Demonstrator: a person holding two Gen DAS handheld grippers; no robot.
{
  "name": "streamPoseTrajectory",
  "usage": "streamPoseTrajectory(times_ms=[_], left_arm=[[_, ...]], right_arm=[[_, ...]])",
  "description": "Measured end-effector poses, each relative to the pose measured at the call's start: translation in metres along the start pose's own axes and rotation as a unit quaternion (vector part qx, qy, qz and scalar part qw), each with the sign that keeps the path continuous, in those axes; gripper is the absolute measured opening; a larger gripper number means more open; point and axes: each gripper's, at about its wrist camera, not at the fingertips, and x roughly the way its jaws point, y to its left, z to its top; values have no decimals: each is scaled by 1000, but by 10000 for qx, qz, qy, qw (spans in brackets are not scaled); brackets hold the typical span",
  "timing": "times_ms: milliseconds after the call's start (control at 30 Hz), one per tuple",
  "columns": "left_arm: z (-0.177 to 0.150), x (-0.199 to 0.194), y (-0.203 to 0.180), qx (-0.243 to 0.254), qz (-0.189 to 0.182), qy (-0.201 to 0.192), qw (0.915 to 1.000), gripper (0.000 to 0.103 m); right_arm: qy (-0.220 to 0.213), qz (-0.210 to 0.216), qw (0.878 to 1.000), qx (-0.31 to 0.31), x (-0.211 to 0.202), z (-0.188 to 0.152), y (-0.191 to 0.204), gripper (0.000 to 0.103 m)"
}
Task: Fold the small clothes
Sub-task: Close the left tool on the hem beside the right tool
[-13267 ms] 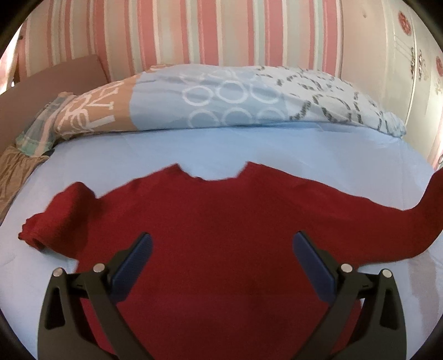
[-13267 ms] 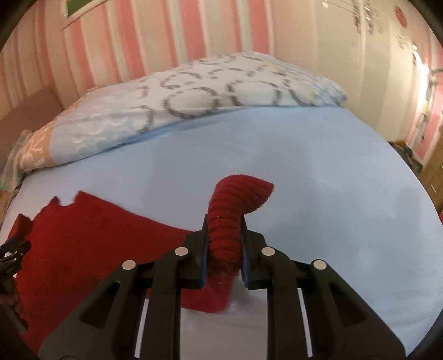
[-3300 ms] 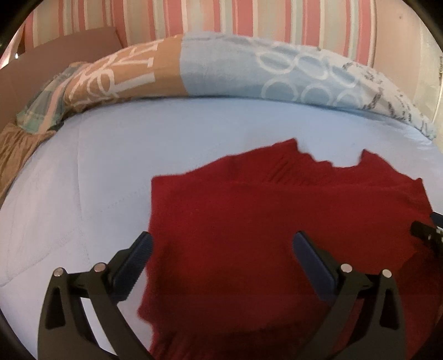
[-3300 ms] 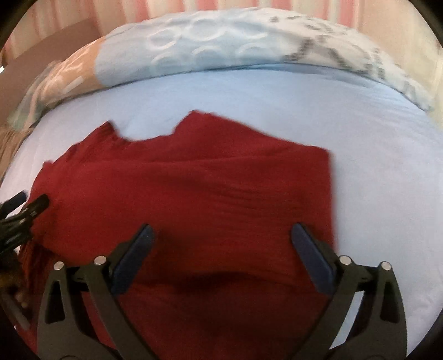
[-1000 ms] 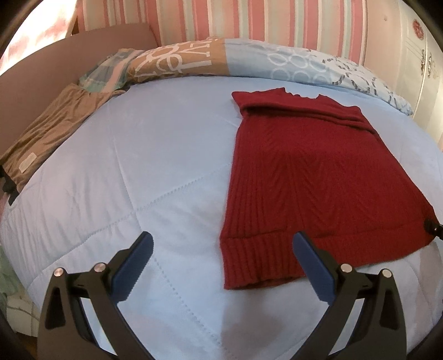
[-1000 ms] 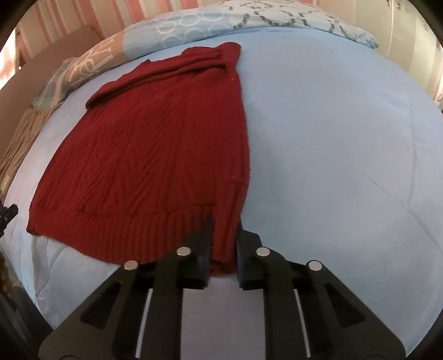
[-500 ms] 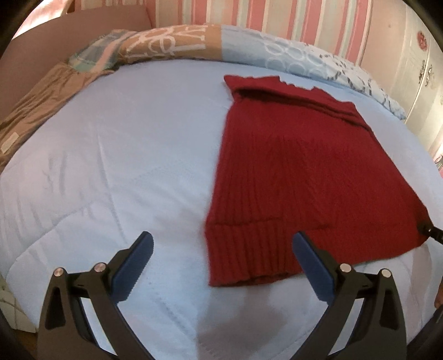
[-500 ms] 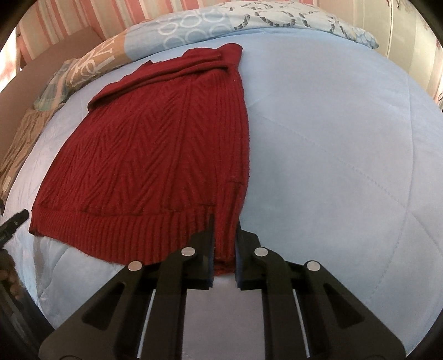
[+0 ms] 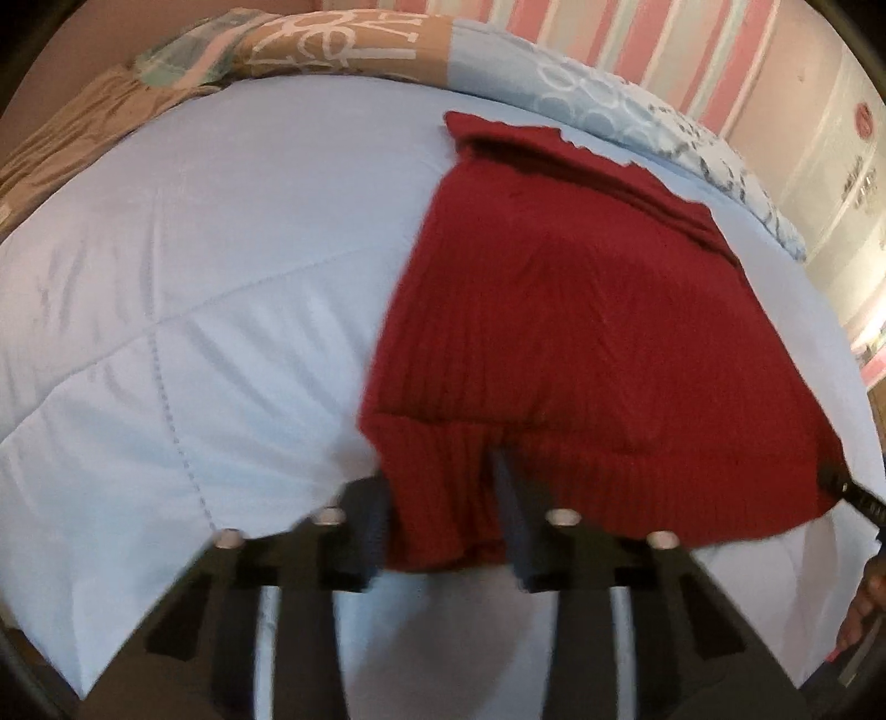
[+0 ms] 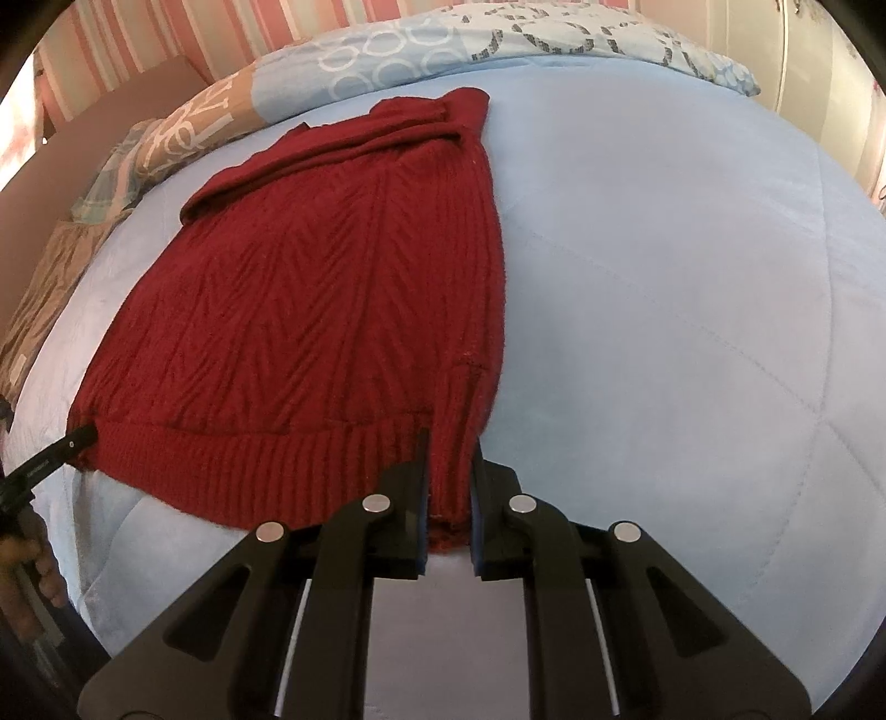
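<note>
Red knit sweater (image 10: pixel 332 310) lies flat on the bed's light blue quilt (image 10: pixel 692 332), sleeves folded in, collar end far from me toward the pillows, ribbed hem nearest both cameras. In my right wrist view the hem's right corner runs straight into my right hand-held gripper (image 10: pixel 449 498); its jaws are together, clamped on that bunched strip of hem, fabric filling the gap between the pads. In my left wrist view, blurry, the hem's left corner (image 9: pixel 443 498) sits between the fingers of my left hand-held gripper (image 9: pixel 443 515); jaws closing at this moment, with sweater fabric between them and both pads already against the knit. So each gripper is at one bottom corner, the rest of the sweater stretching away from them up the bed. Each gripper's tip also shows at the hem corner in the other view: left one at the left edge (image 10: pixel 55 454), right one at the right edge (image 9: pixel 853 493). Part of a person's hand (image 10: pixel 27 570) is visible low left in the right view. Patterned pillow (image 10: pixel 443 50) lies beyond the collar, striped pink wall (image 9: pixel 637 39) behind.
</note>
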Motion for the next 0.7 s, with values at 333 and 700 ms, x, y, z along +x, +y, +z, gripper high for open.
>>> streamPoseTrajectory(times_ms=[333, 700], left_arm=[[8, -22, -9, 125, -104, -153, 9997, 12], [4, -52, -18, 415, -32, -291, 9987, 11]], right_arm=[[-135, 80, 9999, -48, -18, 0, -1, 9], [-345, 245, 9990, -169, -51, -3, 9, 9]])
